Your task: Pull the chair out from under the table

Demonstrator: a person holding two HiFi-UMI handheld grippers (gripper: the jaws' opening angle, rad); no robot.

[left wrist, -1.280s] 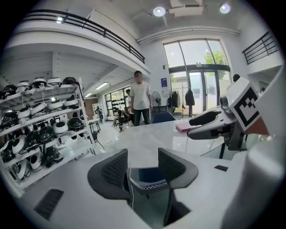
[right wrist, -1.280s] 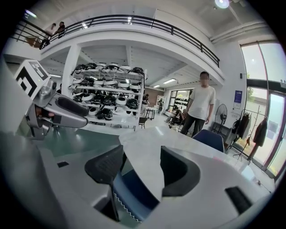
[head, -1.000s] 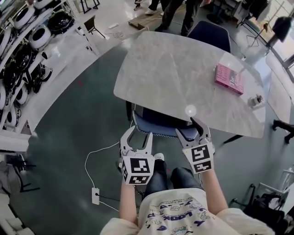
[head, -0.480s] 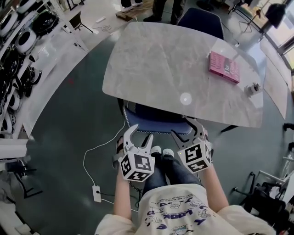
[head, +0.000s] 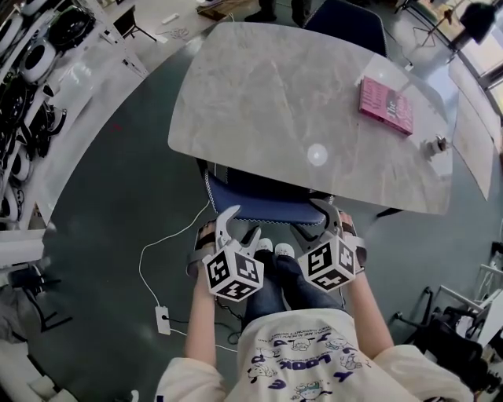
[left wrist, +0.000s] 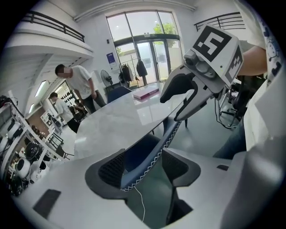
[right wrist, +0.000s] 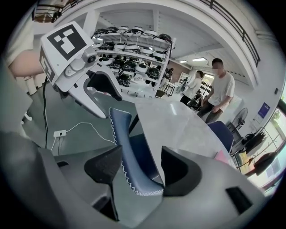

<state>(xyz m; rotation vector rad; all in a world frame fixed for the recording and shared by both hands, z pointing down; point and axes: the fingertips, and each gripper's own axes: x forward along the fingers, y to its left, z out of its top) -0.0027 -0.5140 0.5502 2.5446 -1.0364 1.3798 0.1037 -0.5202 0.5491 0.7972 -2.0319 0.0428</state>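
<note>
A blue chair [head: 259, 202] with white stitching is tucked under the near edge of the grey marble table [head: 267, 102]. My left gripper [head: 233, 232] hangs over the left end of the chair's back, my right gripper [head: 331, 221] over the right end. In the left gripper view the back's top edge [left wrist: 147, 154] runs between the jaws of the left gripper [left wrist: 143, 167], which have just been opening, and no pad presses on it. In the right gripper view the back [right wrist: 129, 156] stands between the spread pads of the right gripper [right wrist: 142, 172].
A pink book [head: 387, 106] and a small object lie at the table's right end. Another blue chair [head: 346, 16] stands at the far side. A white cable and power strip [head: 162, 319] lie on the floor at left. Shelves [head: 31, 78] line the left wall. People [right wrist: 219, 89] stand beyond the table.
Both grippers have come down onto the chair's back, which now sits between each pair of jaws. The left jaws have spread wider.
</note>
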